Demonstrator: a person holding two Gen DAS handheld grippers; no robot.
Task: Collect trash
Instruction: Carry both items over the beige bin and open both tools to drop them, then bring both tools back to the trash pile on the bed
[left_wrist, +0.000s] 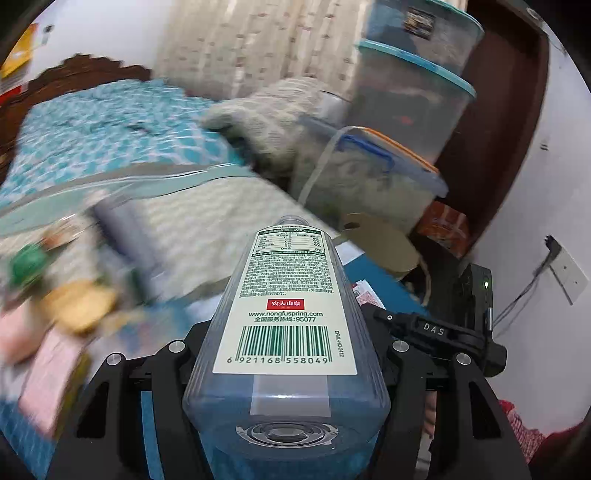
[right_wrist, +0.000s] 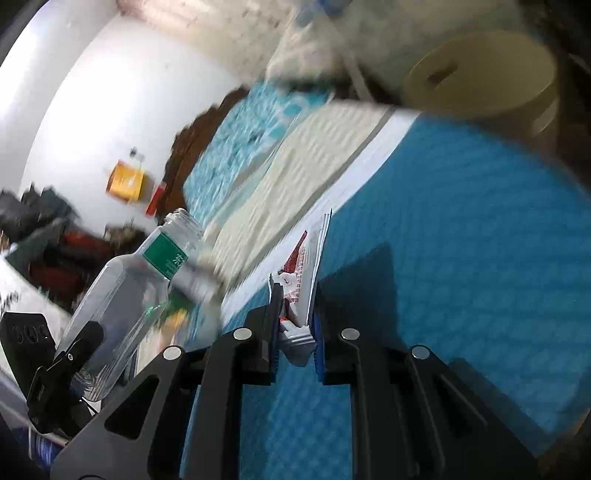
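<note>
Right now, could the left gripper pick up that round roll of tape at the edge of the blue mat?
Probably not yet. The left gripper is already clamped on the clear plastic bottle, so its jaws are full. The tape roll lies ahead and looks unobstructed, but the bottle must go first.

Motion blur smears the small items (left_wrist: 74, 295) at the left into shapes, perhaps wrappers, past telling.

White wall (right_wrist: 110, 110) behind a dark carved headboard (left_wrist: 85, 75)
</note>
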